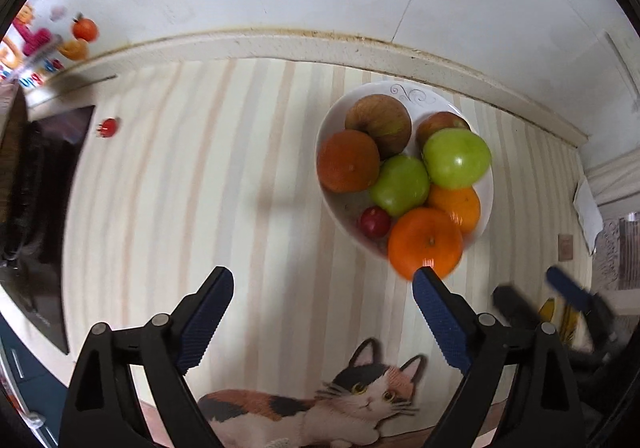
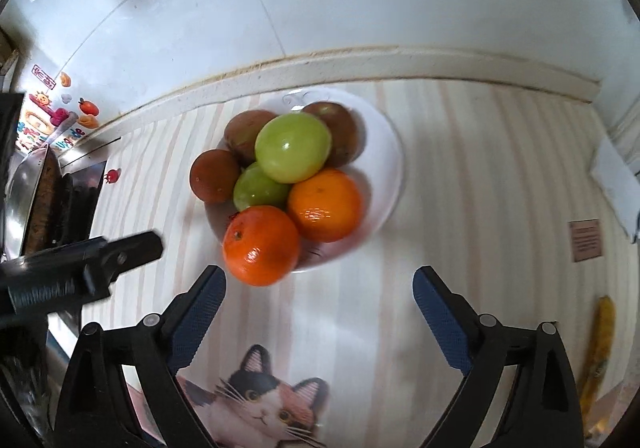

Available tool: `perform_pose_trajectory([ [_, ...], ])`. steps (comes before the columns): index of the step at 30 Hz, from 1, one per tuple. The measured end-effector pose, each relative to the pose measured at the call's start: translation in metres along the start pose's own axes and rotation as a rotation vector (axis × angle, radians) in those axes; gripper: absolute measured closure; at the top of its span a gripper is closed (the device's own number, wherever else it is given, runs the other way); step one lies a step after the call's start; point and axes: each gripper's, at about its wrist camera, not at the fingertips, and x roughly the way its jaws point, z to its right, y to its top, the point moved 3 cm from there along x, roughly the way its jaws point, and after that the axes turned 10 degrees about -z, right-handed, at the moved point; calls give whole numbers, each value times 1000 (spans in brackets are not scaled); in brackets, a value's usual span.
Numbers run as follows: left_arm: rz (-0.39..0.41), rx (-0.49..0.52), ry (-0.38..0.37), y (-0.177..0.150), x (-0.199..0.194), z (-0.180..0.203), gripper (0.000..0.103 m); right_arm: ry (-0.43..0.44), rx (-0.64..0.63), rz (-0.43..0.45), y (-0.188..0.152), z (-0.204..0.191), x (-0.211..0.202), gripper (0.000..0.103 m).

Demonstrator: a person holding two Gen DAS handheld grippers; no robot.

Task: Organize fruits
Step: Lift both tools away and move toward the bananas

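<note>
A white bowl (image 1: 404,94) on the striped mat holds several fruits: two green apples (image 1: 456,157), two brownish apples (image 1: 380,122), oranges (image 1: 425,242) and a small red fruit (image 1: 375,221). It also shows in the right wrist view (image 2: 390,144), with an orange (image 2: 261,244) at its near rim. My left gripper (image 1: 323,282) is open and empty, near the bowl's near-left side. My right gripper (image 2: 319,282) is open and empty just before the bowl. A banana (image 2: 599,348) lies at the right.
The mat has a cat picture (image 1: 360,400) at its near edge. A black stove top (image 1: 44,208) lies at the left with a pan (image 2: 24,192) on it. A raised counter lip (image 1: 280,44) and tiled wall run behind. A paper (image 2: 616,184) lies far right.
</note>
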Motion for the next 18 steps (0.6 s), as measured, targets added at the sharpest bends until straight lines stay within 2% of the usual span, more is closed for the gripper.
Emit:
perform_pose_trajectory([
  [11,181,48,42,-57,-64,11,11,-44,-31,140,-35,1,-79,6],
  [18,266,59,17,-82,-104,16,11,-33,-42,209,-61,-1,-128,6],
])
